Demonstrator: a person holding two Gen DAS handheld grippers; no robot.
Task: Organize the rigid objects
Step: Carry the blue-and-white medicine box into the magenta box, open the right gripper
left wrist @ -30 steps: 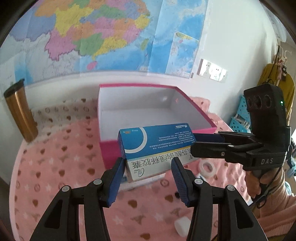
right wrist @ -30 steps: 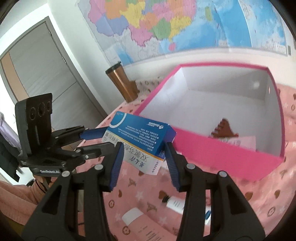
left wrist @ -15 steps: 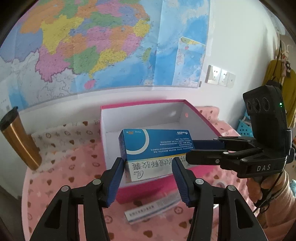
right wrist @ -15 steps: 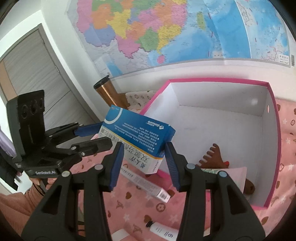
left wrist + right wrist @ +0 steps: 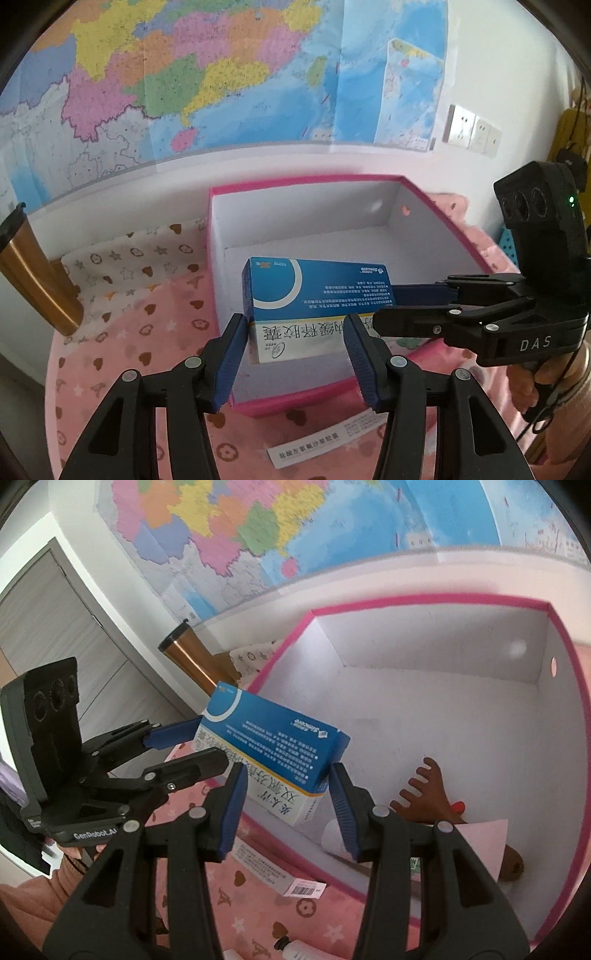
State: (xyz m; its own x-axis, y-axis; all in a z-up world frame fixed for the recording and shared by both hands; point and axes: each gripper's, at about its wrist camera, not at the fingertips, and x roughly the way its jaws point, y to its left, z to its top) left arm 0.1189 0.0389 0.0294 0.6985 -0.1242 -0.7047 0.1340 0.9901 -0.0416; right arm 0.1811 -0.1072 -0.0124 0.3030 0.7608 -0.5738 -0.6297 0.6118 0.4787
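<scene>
A colourful map [image 5: 229, 74] covered the white wall [image 5: 491, 66]; sockets [image 5: 474, 131] sat beside it, a grey door [image 5: 55, 627] at left.

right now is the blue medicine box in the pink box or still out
Not set down yet: the blue medicine box hangs over the pink box, above its white floor, shut between the left gripper and right gripper.

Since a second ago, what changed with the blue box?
The blue medicine box was carried forward from in front of the pink box's near wall to over its interior. Same hold throughout: left gripper and right gripper each clamp an end. The brown comb and gold tumbler haven't moved.
</scene>
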